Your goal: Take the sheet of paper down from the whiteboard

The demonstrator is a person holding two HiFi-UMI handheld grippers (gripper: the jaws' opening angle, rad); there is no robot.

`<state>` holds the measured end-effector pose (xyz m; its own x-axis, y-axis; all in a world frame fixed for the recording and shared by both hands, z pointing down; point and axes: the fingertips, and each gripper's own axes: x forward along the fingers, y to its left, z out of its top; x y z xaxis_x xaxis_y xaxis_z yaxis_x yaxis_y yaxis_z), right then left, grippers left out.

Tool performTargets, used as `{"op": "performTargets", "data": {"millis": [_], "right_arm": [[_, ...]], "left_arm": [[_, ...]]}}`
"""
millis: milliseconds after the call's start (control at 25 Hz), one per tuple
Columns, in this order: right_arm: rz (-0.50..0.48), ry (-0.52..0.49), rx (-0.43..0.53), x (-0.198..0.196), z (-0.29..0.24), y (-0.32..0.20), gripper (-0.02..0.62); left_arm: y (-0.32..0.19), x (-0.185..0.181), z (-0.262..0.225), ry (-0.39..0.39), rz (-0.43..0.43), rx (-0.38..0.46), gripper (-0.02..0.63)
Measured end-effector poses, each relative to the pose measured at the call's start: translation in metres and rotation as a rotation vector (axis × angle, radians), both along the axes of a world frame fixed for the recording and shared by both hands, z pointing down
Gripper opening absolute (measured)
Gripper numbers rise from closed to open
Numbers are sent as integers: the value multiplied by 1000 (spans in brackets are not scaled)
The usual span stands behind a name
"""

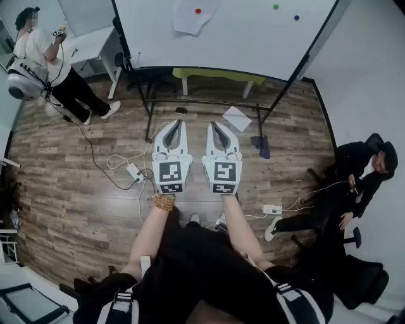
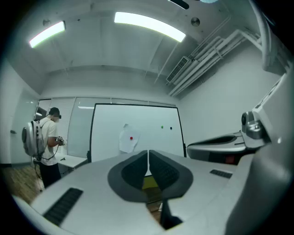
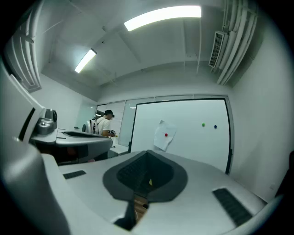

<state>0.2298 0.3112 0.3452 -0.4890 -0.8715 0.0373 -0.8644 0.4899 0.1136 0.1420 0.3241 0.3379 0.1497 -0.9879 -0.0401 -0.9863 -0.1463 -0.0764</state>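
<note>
The sheet of paper (image 1: 195, 16) is hanging on the whiteboard (image 1: 253, 38), on its left part, under a red magnet (image 1: 198, 11) that is sitting near the sheet's top; its lower edge is hanging loose and slightly askew. A green magnet (image 1: 276, 6) and a blue magnet (image 1: 296, 17) are sitting further right on the board, apart from the sheet. I am standing well back from the board, holding my left hand-held gripper (image 1: 180, 123) and my right hand-held gripper (image 1: 214, 124) level and side by side, both pointing at the board. Each has its jaws together with nothing between them. I am judging this as the approach, with the sheet not yet touched. To do it well, I should be walking closer while watching the board stand's low bar (image 1: 202, 101) and the cables (image 1: 120, 161) lying on the floor. Then I should be opening the jaws before reaching the board, pinching a loose lower corner with one, and lifting or sliding the red magnet off with the other, so the paper is not tearing or dropping.
</note>
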Motion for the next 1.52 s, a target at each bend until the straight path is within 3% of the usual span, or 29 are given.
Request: {"op": "performTargets", "data": {"millis": [320,600,1520], "right_arm": [[-24,9,-3,1,4,-18,-2],[-3,39,-35,-12,15,-47,0],[30,126,-23,-131,8,-174,0]], "left_arm": [[-21,10,13,26,12,-18,20],[-47,-11,19,60,7,-21,20],[-187,-124,26,139,61,-39,20]]}}
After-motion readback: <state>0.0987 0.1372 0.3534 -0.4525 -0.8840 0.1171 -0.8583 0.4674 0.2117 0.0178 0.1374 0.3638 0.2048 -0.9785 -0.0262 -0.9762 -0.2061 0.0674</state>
